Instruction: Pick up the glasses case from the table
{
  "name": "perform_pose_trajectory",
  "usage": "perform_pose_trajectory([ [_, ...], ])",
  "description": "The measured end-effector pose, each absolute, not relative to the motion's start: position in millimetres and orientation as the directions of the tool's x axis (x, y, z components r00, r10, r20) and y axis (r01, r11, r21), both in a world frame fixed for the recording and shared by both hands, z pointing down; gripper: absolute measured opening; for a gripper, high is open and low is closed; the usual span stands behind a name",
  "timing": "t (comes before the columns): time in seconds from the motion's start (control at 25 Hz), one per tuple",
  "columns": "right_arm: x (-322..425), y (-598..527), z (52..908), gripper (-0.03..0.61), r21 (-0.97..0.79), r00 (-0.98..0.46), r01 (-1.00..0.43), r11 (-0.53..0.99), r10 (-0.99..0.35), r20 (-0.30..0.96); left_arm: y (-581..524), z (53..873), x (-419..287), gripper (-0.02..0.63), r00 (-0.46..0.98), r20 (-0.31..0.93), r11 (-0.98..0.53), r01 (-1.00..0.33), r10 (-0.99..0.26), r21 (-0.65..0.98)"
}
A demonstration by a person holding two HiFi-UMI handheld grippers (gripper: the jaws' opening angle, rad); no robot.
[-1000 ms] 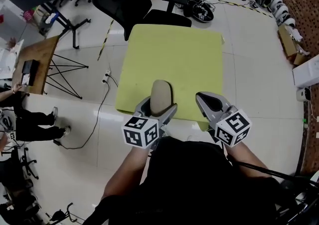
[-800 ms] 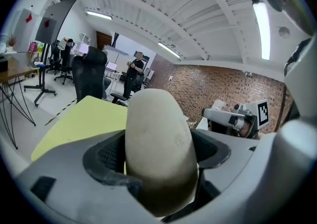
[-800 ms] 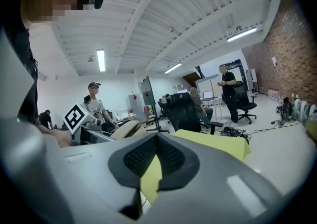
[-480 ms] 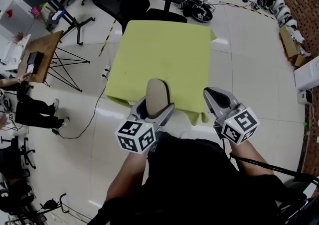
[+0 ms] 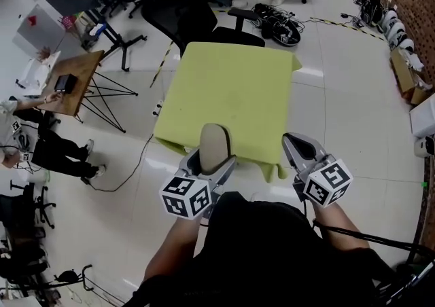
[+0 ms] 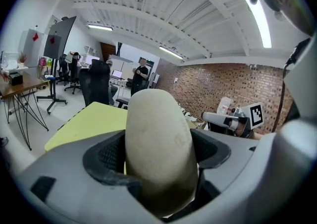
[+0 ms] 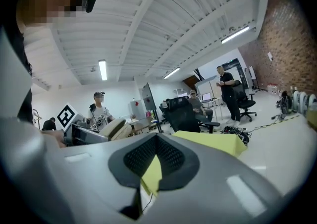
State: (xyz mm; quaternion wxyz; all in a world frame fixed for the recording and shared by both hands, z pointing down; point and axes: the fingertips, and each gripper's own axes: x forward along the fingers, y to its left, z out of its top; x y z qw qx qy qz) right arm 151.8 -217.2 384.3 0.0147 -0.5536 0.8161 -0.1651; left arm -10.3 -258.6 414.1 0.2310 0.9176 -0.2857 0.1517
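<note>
The beige oval glasses case [image 5: 215, 144] is held off the yellow-green table [image 5: 231, 81], just in front of its near edge. My left gripper [image 5: 213, 155] is shut on the case, one jaw on each side. In the left gripper view the case [image 6: 158, 143] stands upright between the dark pads and fills the centre. To the right, at about the same height, my right gripper [image 5: 300, 143] is shut and holds nothing. The right gripper view shows its fingertips [image 7: 156, 139] meeting, with the table [image 7: 213, 139] beyond and the case [image 7: 117, 129] at left.
A black office chair [image 5: 183, 10] stands at the table's far side. A wooden side table [image 5: 64, 81] on thin black legs is to the left, with people beside it. Cables and gear [image 5: 275, 24] lie on the white floor behind; boxes [image 5: 404, 71] line the brick wall at right.
Both grippers have drawn back from the table toward the person, the left one still gripping the case. The table now sits farther off in the head view.
</note>
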Motion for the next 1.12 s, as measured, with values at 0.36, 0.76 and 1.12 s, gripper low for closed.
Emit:
perform_pose_trajectory([
  [0.36,150.9,-214.3,389.6,0.002,-0.28,-0.422,-0.888,0.364,-0.887,0.186,-252.0,404.2,0.9,0.399,0.801,0.389,-0.74,-0.583,-0.455,0.335],
  [0.76,132.7,-219.5,394.0,0.002,-0.271,-0.434,-0.885,0.378,-0.881,0.187,-253.7,406.6,-16.0,0.399,0.786,0.411,-0.735,-0.598,-0.461,0.319],
  [1.12,132.9,-214.9,401.0,0.002,-0.256,-0.403,-0.902,0.349,-0.891,0.206,-253.2,410.1,-23.7,0.399,0.789,0.403,-0.733,-0.597,-0.464,0.325],
])
